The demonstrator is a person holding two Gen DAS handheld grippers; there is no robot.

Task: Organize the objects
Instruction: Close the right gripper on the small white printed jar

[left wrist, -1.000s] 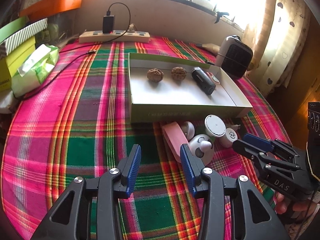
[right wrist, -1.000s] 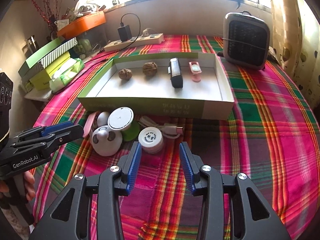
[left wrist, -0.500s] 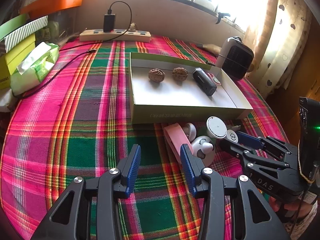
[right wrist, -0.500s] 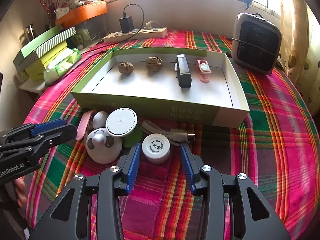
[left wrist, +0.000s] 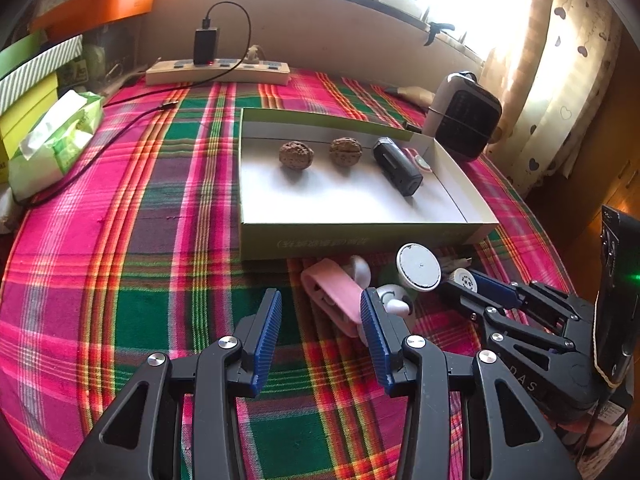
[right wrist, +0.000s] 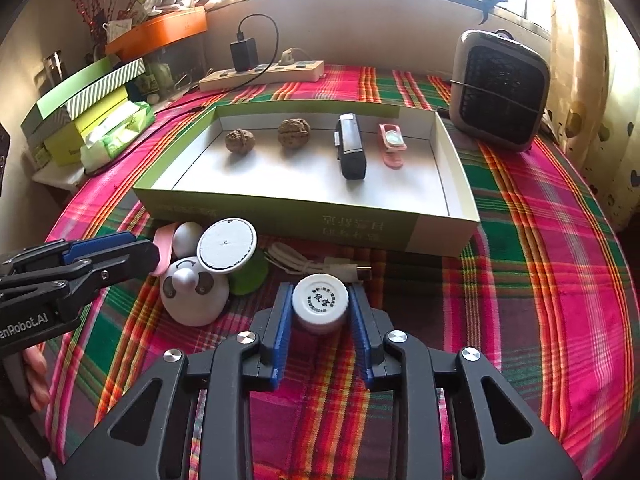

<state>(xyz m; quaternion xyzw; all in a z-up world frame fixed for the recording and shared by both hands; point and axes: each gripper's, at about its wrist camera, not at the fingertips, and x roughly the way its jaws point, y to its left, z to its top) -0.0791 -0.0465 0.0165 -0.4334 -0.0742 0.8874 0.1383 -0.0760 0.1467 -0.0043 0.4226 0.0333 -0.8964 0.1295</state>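
Observation:
A green-sided white tray (right wrist: 224,210) (left wrist: 360,236) holds two walnuts (right wrist: 240,141), a black device (right wrist: 352,152) and a pink clip (right wrist: 393,144). In front of it lie a small white round jar (right wrist: 320,300) (left wrist: 464,280), a white panda-shaped gadget (right wrist: 194,292), a white disc on a green base (right wrist: 227,244), a pink strap (left wrist: 336,296) and a white cable (right wrist: 312,266). My right gripper (right wrist: 320,322) is open with the jar between its fingers, small gaps on both sides. My left gripper (left wrist: 320,332) is open and empty, just left of the pink strap.
A small heater (right wrist: 500,88) stands at the back right. A power strip with charger (right wrist: 260,72) lies along the back wall. Stacked boxes (right wrist: 80,104) and a tissue pack (left wrist: 56,136) sit at the left. A plaid cloth (left wrist: 120,240) covers the table.
My right gripper has moved forward so the white jar now sits between its fingers. The left gripper has barely moved.

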